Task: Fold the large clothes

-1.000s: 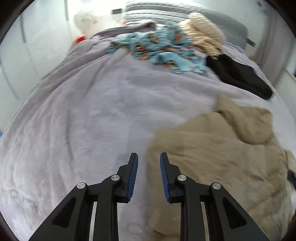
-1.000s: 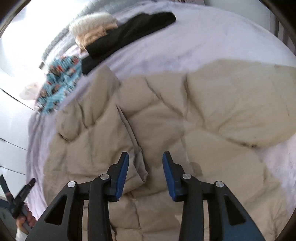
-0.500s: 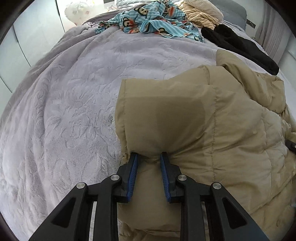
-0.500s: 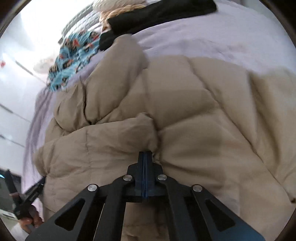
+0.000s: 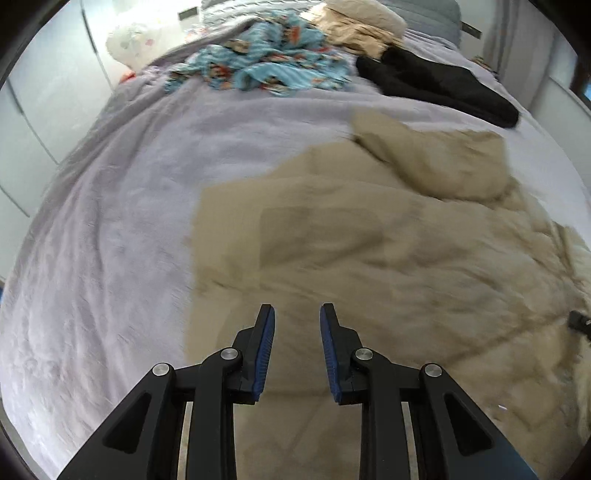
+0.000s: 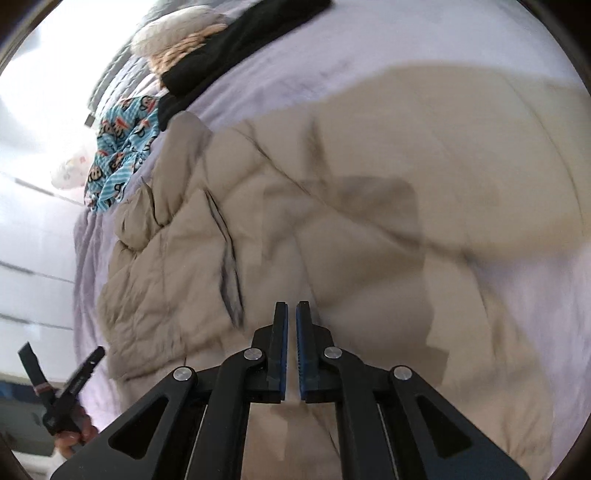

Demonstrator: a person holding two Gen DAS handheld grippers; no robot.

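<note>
Lavender bedspread (image 5: 110,229), blurred tan puffer coat (image 5: 369,258), right gripper (image 6: 291,314) jaws barely parted

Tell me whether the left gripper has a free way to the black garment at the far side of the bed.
Probably yes: the left gripper is open and holds nothing, and only the low beige puffer jacket lies before the black garment.

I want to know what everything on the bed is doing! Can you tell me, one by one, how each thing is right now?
Left gripper: open, holding nothing, above the coat.
Right gripper: nearly closed, a thin gap showing, nothing between its fingers.
Tan puffy coat: spread out on the bed, rumpled, not folded.
Blue cartoon cloth: crumpled in a heap.
Black garment: lying loosely, unfolded.
Cream knit: piled near the headboard.
Bed cover: spread out.
</note>
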